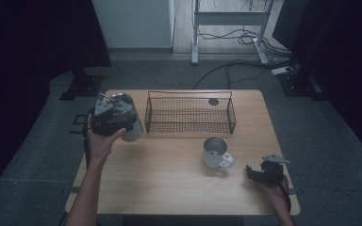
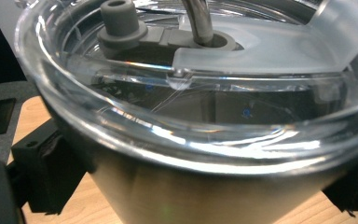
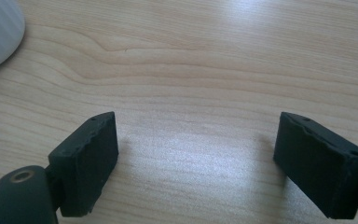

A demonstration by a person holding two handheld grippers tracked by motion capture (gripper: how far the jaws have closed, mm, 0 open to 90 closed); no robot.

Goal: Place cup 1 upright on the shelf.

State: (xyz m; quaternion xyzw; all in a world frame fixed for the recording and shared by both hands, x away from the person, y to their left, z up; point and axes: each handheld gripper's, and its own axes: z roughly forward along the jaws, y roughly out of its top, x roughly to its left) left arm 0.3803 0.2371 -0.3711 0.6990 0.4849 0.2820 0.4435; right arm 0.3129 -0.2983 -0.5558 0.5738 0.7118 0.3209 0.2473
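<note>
1. Nearest to us, at the front right of the worktop (image 1: 169, 183), our right tongs (image 1: 259, 173) rest low over the wood in our right hand (image 1: 275, 190). In the right gripper view the two black jaws stand well apart with bare wood between them; they hold nothing.
2. Just beyond and left of the right tongs stands a metal mug (image 1: 215, 152), upright, its handle turned toward the front right. It is near the tongs but apart from them. A pale rounded edge at the top left corner of the right gripper view may be this mug; we cannot tell for sure.
3. At the left edge of the worktop our left hand (image 1: 101, 143) holds the left tongs (image 1: 111, 117), which are clamped on a steel tumbler (image 1: 131, 126). In the left gripper view the jaws press on either side of the steel wall, just below its clear lid (image 2: 191, 135). A grey stopper (image 2: 120, 21) and a metal straw (image 2: 199, 18) sit in the lid.
4. Farther back, at the middle of the worktop, stands a wire basket (image 1: 190, 114), right of the tumbler and apart from it.
5. Beyond the worktop lies a grey floor (image 1: 169, 75) with cables (image 1: 235, 66).
</note>
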